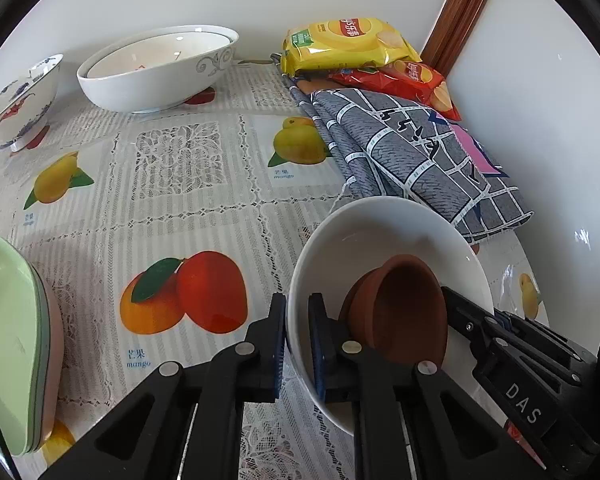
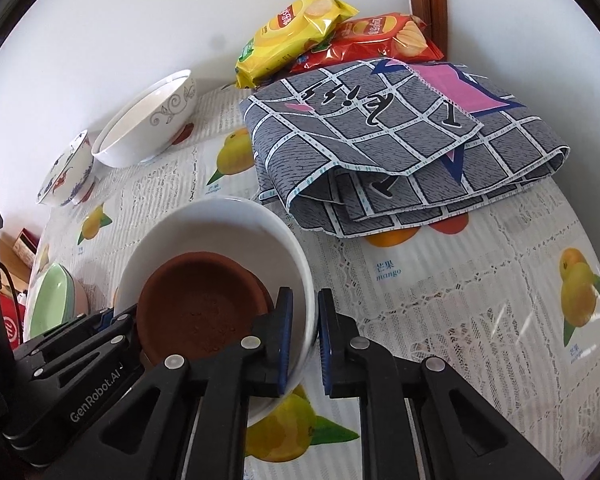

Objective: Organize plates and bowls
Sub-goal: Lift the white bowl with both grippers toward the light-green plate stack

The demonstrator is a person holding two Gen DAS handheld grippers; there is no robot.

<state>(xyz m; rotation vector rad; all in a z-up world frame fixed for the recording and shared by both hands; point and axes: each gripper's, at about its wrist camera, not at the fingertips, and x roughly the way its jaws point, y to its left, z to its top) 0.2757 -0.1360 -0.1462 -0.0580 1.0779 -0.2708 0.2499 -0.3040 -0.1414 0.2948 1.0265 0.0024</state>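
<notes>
Both grippers pinch the white bowl (image 1: 380,240): left gripper (image 1: 298,344) on its nine o'clock rim, right gripper (image 2: 304,344) on its three o'clock rim, brown saucer (image 2: 198,308) lying inside. Beyond, at eleven o'clock, the big white bowls (image 1: 152,76) wait near the wall.

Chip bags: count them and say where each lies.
2. The yellow chip bag lies by the back wall, on top of the red chip bag; the folded cloth may hide more.
</notes>
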